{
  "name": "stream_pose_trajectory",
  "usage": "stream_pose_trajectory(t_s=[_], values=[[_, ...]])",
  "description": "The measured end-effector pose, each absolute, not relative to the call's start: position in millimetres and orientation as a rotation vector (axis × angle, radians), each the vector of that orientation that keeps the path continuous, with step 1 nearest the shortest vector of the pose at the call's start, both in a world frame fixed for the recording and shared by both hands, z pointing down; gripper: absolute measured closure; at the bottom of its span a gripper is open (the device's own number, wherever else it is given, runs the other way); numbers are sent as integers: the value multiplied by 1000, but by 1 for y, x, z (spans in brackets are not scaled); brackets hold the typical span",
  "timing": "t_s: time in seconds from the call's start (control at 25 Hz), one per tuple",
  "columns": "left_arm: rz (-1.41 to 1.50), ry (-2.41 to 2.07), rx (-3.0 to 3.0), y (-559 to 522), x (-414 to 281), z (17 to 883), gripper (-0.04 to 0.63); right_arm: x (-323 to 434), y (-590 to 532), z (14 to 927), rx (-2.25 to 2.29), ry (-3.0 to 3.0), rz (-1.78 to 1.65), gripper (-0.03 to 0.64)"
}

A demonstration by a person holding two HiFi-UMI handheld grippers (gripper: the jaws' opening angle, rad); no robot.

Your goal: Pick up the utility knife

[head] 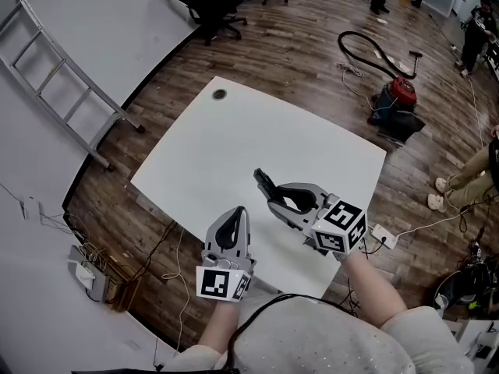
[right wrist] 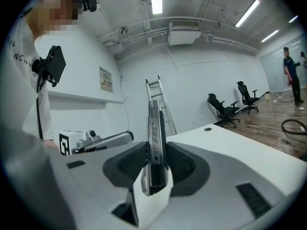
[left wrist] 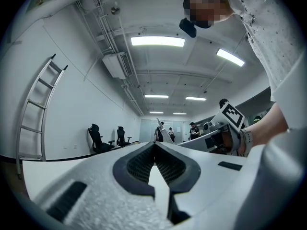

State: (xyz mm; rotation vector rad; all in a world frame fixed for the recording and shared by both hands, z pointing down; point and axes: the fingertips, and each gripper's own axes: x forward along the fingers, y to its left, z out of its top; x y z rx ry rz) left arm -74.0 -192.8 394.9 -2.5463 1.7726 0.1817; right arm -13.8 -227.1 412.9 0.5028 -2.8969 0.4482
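Observation:
The utility knife [head: 265, 184], a slim dark and silver tool, is clamped in my right gripper [head: 274, 196] and held above the white table [head: 234, 139], sticking out toward the table's middle. In the right gripper view the knife [right wrist: 154, 121] stands edge-on between the dark pads [right wrist: 180, 164] and reaches well past the right gripper [right wrist: 156, 150]. My left gripper [head: 237, 213] hovers near the table's front edge, left of the right one, jaws together and holding nothing. The left gripper view shows the left gripper [left wrist: 154, 146] shut, with the right gripper [left wrist: 225, 133] and the knife [left wrist: 162, 131] beyond it.
A round cable hole [head: 219, 94] sits at the table's far corner. A ladder [head: 62, 84] leans on the left wall. On the wood floor are a red vacuum cleaner [head: 398, 100] with its hose, office chairs [head: 210, 6], and a power strip [head: 383, 236]. People stand at far right.

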Motion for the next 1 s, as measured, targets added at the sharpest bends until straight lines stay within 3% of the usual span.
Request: stream_pose_trajectory(t_s=[1.0], values=[[158,1793,-2535,-184,-73,401,588,-9,-221,412,683,-2913,523,479]])
